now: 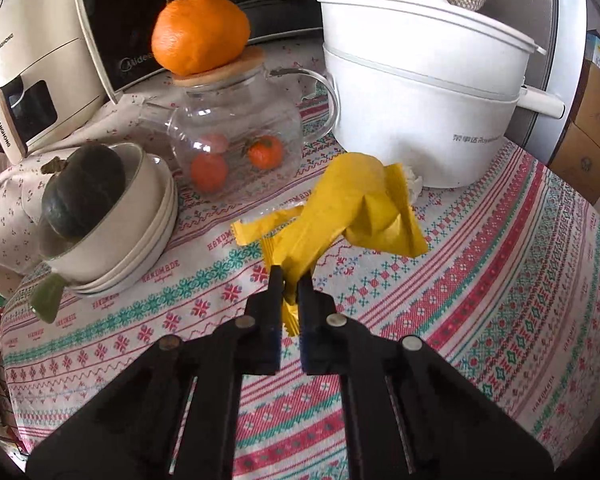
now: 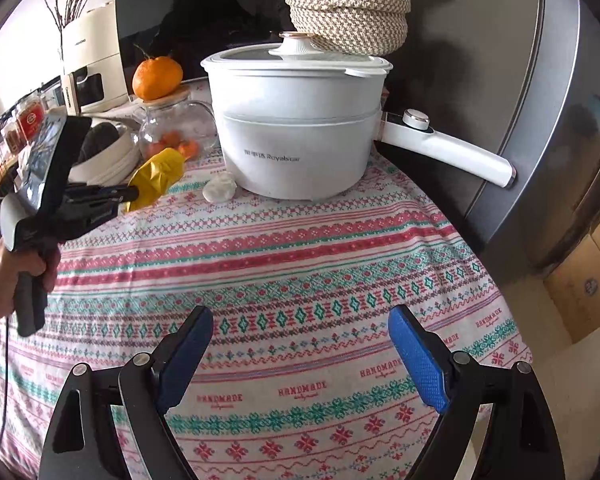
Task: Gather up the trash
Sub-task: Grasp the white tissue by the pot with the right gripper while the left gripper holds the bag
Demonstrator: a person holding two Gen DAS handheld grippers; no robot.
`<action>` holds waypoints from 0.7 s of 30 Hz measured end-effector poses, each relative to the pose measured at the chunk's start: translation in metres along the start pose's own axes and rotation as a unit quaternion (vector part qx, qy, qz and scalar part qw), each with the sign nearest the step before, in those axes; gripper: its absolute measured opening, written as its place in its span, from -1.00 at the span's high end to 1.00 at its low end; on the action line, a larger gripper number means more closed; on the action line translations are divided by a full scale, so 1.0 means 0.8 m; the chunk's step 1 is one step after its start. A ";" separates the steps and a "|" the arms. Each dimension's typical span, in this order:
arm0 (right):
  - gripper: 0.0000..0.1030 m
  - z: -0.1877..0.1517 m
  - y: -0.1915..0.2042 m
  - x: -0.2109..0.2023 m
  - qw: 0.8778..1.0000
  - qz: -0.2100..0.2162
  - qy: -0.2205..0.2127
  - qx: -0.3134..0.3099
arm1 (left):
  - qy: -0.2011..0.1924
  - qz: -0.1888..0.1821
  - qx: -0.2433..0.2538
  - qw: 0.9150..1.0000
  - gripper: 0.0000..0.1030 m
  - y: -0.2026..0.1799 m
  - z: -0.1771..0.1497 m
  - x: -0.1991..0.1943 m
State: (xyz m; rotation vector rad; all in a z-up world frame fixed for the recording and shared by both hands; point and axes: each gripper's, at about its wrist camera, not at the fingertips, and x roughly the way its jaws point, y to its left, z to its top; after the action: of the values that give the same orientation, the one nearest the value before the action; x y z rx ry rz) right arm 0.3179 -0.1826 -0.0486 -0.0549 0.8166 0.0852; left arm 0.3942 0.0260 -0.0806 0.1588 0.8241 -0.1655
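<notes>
Left gripper (image 1: 289, 280): fingers pinched on the near end of the yellow wrapper (image 1: 340, 208); the rest of the wrapper sticks out above the patterned cloth on the desk (image 1: 480, 280), in front of the white pot (image 1: 412, 112) and beside the glass teapot (image 1: 236, 136). A crumpled white wad (image 2: 219, 187) lies at the pot's base. Right gripper (image 2: 300, 320): fingers wide apart, nothing between them, over bare cloth.
</notes>
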 end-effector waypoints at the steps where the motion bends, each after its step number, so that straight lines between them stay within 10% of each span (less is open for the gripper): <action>1: -0.76 0.005 0.009 0.005 1.000 0.010 -0.002 0.006 | 0.000 -0.004 -0.008 1.000 0.86 0.009 -0.006 -0.014; 21: -0.08 0.103 0.132 0.218 0.987 -0.046 0.019 0.151 | 0.006 -0.034 -0.106 0.994 0.86 0.133 -0.078 -0.048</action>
State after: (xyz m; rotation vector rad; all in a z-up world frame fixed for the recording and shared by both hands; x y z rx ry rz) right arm 0.4863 -0.0611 -0.1207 0.1926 0.8557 -0.1283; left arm 0.3457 0.1457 -0.0856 -0.0684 0.8537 -0.1401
